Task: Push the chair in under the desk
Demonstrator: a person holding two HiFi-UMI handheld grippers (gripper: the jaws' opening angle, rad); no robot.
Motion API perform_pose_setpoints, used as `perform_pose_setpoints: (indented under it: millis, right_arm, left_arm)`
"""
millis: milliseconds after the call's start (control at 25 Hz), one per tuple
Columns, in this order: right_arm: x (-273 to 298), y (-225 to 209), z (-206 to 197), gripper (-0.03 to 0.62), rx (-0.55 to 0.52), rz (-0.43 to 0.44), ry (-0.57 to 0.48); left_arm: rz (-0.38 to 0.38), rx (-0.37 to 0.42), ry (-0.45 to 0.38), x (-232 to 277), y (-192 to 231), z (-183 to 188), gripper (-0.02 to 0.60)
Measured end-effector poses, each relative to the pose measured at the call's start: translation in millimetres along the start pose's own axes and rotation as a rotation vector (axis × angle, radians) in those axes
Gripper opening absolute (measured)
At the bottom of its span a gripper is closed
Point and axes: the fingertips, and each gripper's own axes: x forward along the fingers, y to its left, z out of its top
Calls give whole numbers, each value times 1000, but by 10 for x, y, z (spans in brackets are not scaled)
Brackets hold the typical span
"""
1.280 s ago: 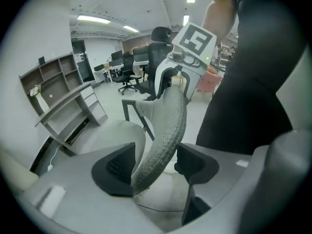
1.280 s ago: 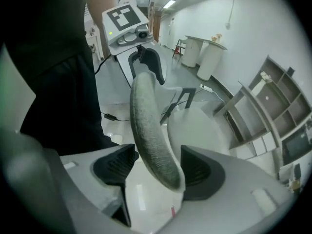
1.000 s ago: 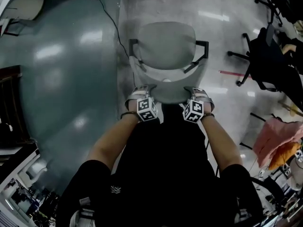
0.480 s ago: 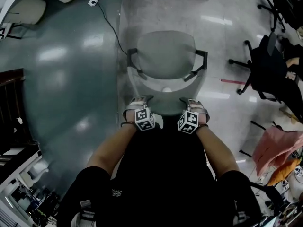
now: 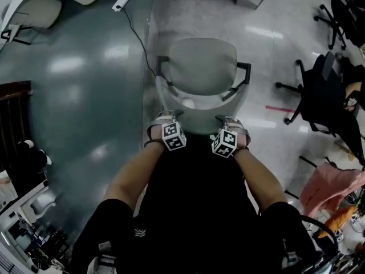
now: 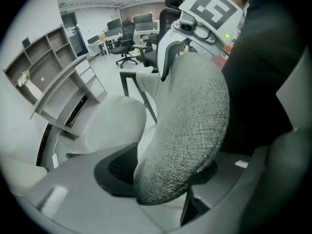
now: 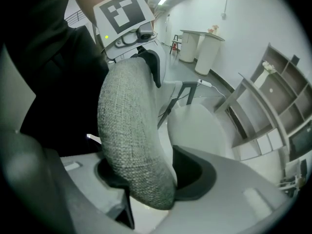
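Left tongs [image 5: 166, 117] and right tongs [image 5: 228, 120] have just been closing and clamp the padded backrest [image 6: 190, 126] of the chair [image 5: 199, 67]; its seat lies just beyond them; uneven pushing could swivel it, or it may catch the floor cable [image 5: 138, 34] ahead-left.

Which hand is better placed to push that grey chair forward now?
Neither clearly: left gripper and right gripper have both just been closing around the chair's backrest, either side of its middle, so push with both.
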Motion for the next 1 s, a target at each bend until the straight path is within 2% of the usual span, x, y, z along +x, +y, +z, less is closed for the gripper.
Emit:
perform_pose_setpoints:
  millis: [1000]
  right_arm:
    - [262, -1525, 533, 210, 57, 8, 34]
  left_arm:
    - [-32, 48, -16, 25, 1702, 97, 253]
